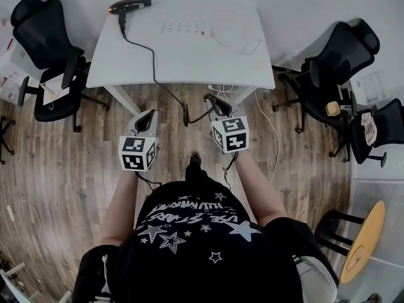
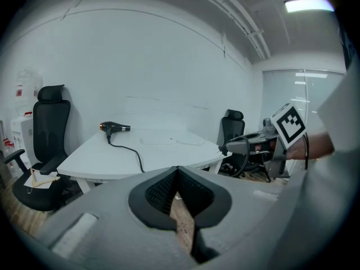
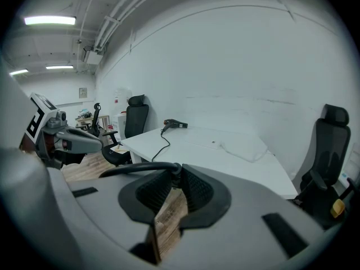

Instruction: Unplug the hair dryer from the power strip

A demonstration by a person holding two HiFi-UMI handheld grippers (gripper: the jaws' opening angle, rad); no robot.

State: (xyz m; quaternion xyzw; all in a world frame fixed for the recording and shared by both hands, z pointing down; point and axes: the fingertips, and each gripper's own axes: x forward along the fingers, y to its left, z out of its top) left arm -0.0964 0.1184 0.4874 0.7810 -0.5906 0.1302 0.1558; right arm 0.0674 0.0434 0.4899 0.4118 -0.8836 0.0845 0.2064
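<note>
R gripper (image 1: 216, 104) jaws clamp dryer plug (image 3: 175, 170); L gripper (image 2: 178, 170) jaws together, empty.

One hair dryer (image 1: 129, 6), one power strip (image 1: 184, 28), one white table (image 1: 189, 65), all ahead of the jaws. One black cord (image 1: 153, 55), end between right jaws. Three black office chairs: one left of jaws (image 1: 44, 33), two right (image 1: 338, 52) (image 1: 379, 122). Two grippers: left gripper (image 1: 146, 118), right gripper (image 1: 216, 103).

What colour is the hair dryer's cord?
Black cord, clearest in the head view.
</note>
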